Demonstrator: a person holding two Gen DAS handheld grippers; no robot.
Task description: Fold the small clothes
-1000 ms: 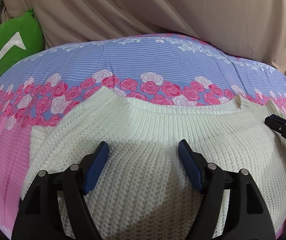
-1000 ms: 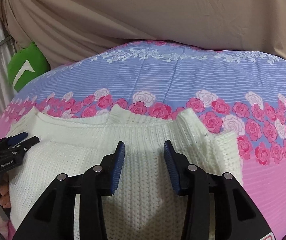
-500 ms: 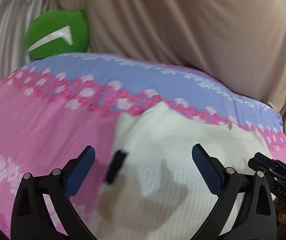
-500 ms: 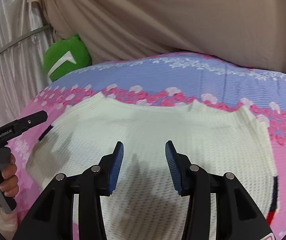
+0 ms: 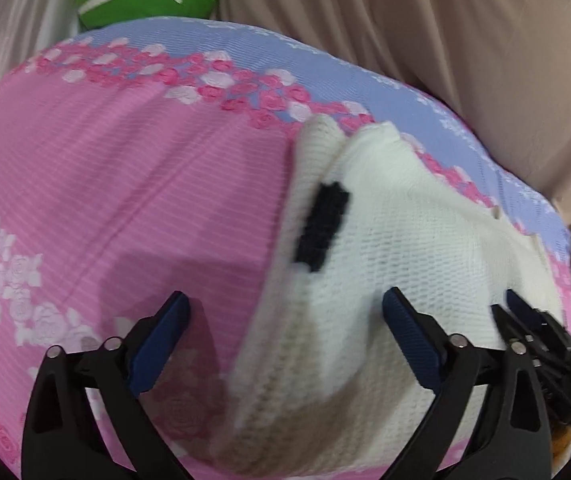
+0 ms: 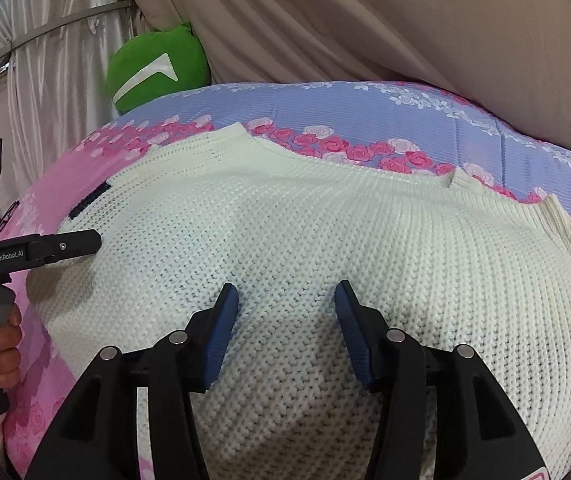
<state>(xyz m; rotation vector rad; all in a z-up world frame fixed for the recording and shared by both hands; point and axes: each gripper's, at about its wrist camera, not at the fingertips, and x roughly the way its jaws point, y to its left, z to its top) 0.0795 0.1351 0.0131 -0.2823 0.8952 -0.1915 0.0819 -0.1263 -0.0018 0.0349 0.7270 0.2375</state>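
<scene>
A cream knitted sweater (image 6: 325, 232) lies flat on the bed, with a small black patch (image 6: 89, 200) near its left edge. In the left wrist view the sweater (image 5: 397, 248) fills the right half, and its black patch (image 5: 321, 226) shows clearly. My left gripper (image 5: 285, 320) is open wide and empty, over the sweater's left edge. It also shows at the left of the right wrist view (image 6: 65, 244). My right gripper (image 6: 285, 316) is open and empty, just above the sweater's middle. It shows at the right edge of the left wrist view (image 5: 541, 336).
The bed cover (image 5: 125, 200) is pink and blue with rose bands. A green cushion (image 6: 157, 68) sits at the back left. Beige curtain (image 6: 365, 20) hangs behind the bed and a white curtain (image 6: 45, 60) at the left.
My left gripper has swung left to the sweater's left edge and opened wider. My right gripper has pulled back and stays open over the sweater.
</scene>
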